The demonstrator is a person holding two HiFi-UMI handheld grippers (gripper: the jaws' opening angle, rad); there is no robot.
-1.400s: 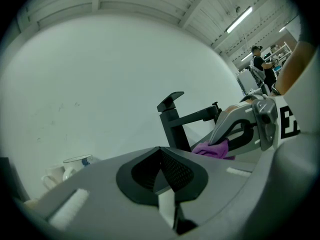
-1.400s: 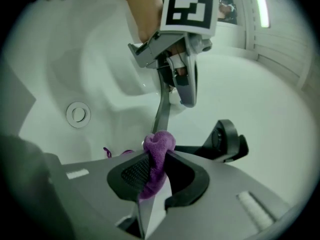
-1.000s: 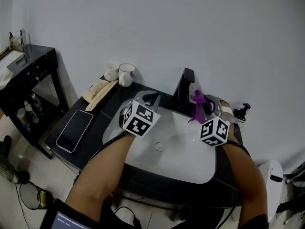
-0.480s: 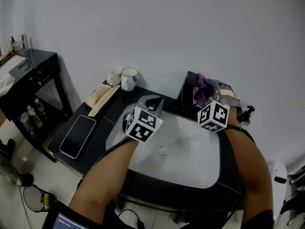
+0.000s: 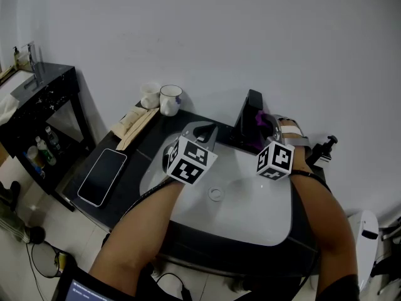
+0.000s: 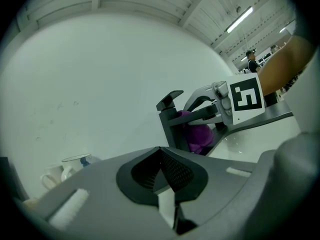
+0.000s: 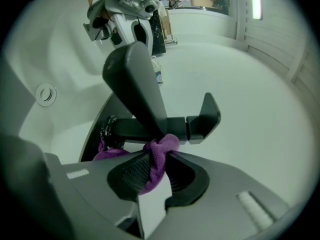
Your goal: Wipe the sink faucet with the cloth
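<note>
At the faucet (image 7: 145, 96): cloth (image 7: 156, 154) in contact

I see the purple cloth pinched in my right gripper (image 7: 152, 176), bunched against the black faucet. My left gripper (image 6: 162, 171) hangs over the white sink (image 5: 250, 212), jaws pressed together on nothing.

A plain white wall (image 5: 188, 36) fills the back, evenly lit. Low at the left stands a black side table (image 5: 56, 80) with a lower shelf, on pale floor tiles (image 5: 31, 200). A dark countertop (image 5: 139, 149) runs along the wall. Overhead, a slatted white ceiling (image 6: 125, 1) carries a bright strip light (image 6: 242, 19).
</note>
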